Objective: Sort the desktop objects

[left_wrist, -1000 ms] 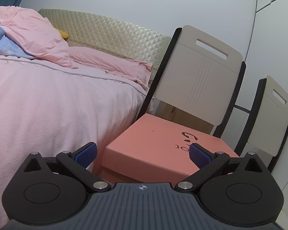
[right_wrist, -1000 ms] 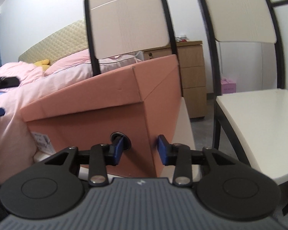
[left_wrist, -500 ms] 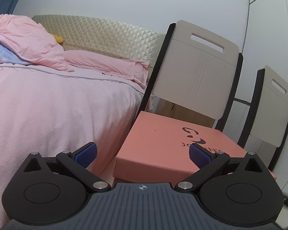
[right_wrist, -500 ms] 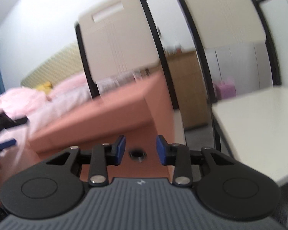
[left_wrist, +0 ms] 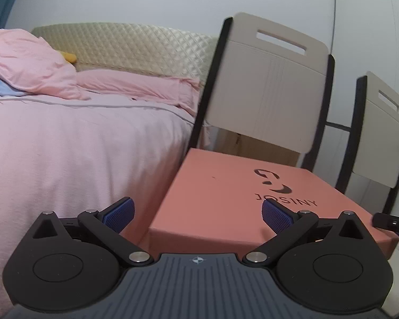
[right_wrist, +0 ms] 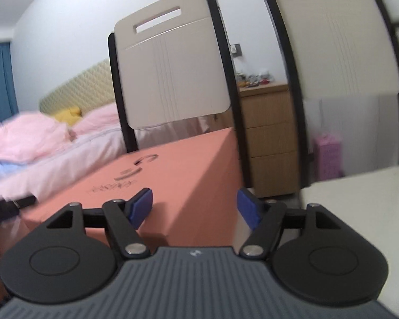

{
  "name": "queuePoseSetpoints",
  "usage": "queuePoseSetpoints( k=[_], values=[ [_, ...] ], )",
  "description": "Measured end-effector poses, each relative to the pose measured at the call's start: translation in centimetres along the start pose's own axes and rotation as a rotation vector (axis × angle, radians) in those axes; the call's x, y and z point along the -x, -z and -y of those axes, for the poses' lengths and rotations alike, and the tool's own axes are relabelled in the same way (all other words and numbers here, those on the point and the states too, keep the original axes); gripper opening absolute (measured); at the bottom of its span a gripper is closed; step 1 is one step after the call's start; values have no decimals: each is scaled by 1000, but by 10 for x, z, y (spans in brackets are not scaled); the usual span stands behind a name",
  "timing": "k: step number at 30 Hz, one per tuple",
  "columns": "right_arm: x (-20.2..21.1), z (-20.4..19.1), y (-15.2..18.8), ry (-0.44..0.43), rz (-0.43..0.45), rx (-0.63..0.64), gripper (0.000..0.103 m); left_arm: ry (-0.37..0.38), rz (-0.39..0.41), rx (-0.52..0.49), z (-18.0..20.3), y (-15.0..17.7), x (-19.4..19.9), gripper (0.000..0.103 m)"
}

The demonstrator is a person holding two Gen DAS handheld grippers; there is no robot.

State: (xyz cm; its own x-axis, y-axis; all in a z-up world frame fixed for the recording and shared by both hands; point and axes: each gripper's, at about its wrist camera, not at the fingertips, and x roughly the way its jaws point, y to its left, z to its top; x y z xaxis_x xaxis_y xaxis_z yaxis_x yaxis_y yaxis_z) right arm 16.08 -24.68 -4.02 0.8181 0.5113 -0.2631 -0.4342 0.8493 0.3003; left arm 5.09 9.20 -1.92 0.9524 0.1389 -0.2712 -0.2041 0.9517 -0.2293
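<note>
A salmon-pink shoe box (left_wrist: 242,196) with a dark logo on its lid rests on the seat of a beige chair (left_wrist: 268,95). My left gripper (left_wrist: 198,214) hovers open over the box's near left corner, holding nothing. In the right wrist view the same shoe box (right_wrist: 157,183) lies just ahead, and my right gripper (right_wrist: 195,208) stands open above its right front corner with empty jaws. A bit of the right gripper (left_wrist: 391,222) shows at the right edge of the left wrist view.
A bed with pink bedding (left_wrist: 74,143) and a quilted headboard (left_wrist: 135,47) flanks the box on the left. A second beige chair (right_wrist: 359,194) stands to the right. A wooden drawer unit (right_wrist: 268,138) sits behind, with a pink item (right_wrist: 328,156) on the floor.
The right gripper has risen from facing the box's side to above its lid and its jaws have opened wider. The left gripper shifted so the box sits more to the right.
</note>
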Motion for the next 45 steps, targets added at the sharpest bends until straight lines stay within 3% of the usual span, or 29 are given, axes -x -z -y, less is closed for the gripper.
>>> queuePoseSetpoints(
  k=[5,11,20,29,45],
  values=[
    [-8,-5,6,-20,-19,8,70,-17,-39,-30,7,0,-15,103],
    [-14,1,11,-45,-37,-58,49,12,-112,2,5,2,-30,103],
    [-17,2,10,-35,-47,-109,49,10,-95,35,6,-4,-29,103],
    [-29,8,3,-33,-30,-106,49,-14,-113,-90,23,-4,-40,103],
    [-25,11,7,-40,-60,-104,49,-1,-100,-87,21,0,-38,103]
  ],
)
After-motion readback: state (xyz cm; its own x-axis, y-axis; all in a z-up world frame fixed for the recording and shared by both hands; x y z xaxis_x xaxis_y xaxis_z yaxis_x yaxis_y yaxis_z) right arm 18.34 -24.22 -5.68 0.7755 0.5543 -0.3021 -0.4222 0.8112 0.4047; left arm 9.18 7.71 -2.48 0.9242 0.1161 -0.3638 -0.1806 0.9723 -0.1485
